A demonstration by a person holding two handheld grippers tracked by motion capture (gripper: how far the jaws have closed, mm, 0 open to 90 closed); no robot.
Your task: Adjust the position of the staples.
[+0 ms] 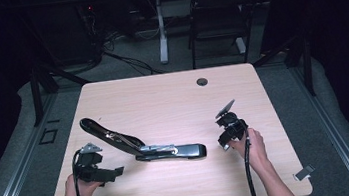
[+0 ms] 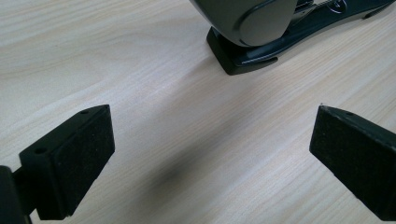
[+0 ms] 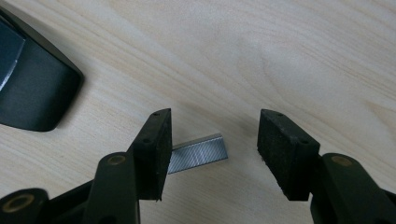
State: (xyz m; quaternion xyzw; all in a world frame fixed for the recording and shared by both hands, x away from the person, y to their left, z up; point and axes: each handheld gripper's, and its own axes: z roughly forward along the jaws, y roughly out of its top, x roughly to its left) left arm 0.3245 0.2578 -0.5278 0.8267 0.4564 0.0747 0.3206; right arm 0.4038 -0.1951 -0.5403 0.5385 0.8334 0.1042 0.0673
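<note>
Staple strip [image 3: 198, 154] lies flat (long axis crossing the gap) between the right hand-held gripper's [image 3: 212, 154] parted jaws.

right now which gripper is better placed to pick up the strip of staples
Right. The right gripper stands open around the silver strip of staples on the pale wooden table; the left gripper faces the open black stapler.

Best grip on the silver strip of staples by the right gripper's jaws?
Grip the silver strip of staples across its two long sides, near the middle, coming straight down from above. It lies flat on the light wooden table, so only its thin edges offer purchase. The right gripper stands open with the strip between its jaws, one end hidden behind one of them; probably turn the gripper so the jaws close on the long sides.
</note>
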